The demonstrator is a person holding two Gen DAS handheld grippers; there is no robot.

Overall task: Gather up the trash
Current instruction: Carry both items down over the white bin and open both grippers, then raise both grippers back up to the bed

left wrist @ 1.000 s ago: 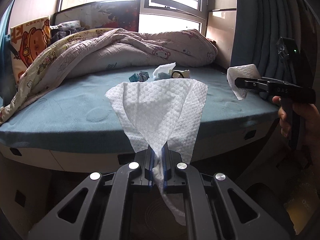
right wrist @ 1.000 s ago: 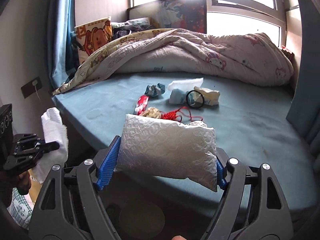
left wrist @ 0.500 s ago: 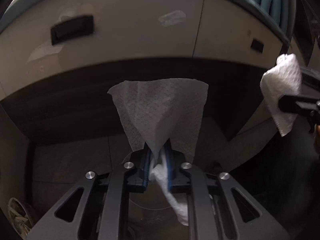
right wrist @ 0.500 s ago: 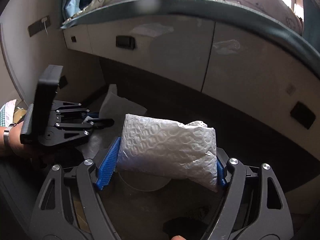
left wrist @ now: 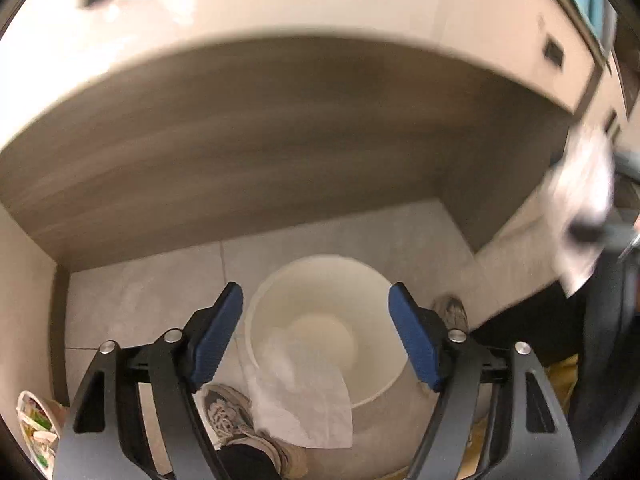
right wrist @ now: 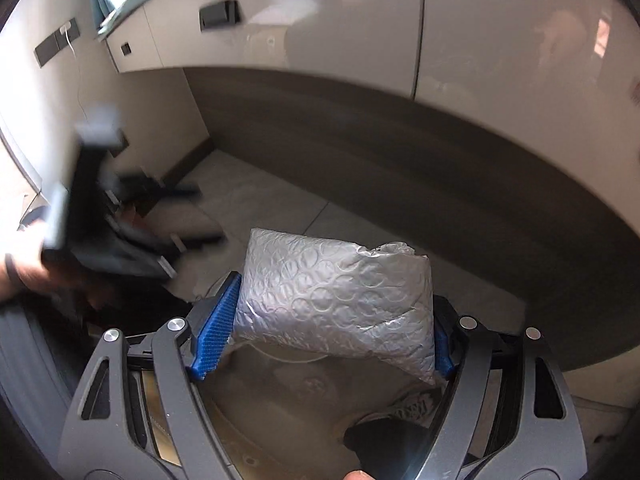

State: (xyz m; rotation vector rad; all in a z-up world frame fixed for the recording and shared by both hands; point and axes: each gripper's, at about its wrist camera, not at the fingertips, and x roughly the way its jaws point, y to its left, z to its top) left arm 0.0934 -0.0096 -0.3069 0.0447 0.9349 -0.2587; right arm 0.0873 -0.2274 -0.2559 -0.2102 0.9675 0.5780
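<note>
In the left wrist view my left gripper (left wrist: 316, 336) is open and empty above a white bin (left wrist: 320, 280) on the tiled floor. A white paper towel (left wrist: 304, 404) drapes over the bin's near rim. In the right wrist view my right gripper (right wrist: 334, 324) is shut on a silver bubble-wrap pouch (right wrist: 336, 304), held above the floor in front of the bed base. The same pouch shows blurred at the right edge of the left wrist view (left wrist: 584, 208). The left gripper appears blurred at the left of the right wrist view (right wrist: 104, 220).
The bed base with cream drawer fronts (left wrist: 280, 12) and a dark recessed plinth (left wrist: 280, 128) overhangs the floor. The person's shoes (left wrist: 228, 420) stand next to the bin. A printed packet (left wrist: 34, 424) lies at the lower left. The bin's rim shows under the pouch (right wrist: 280, 356).
My left gripper has opened and the paper towel has dropped onto the bin's rim. Both grippers have tilted down from the bed toward the floor. The right gripper still holds the pouch.
</note>
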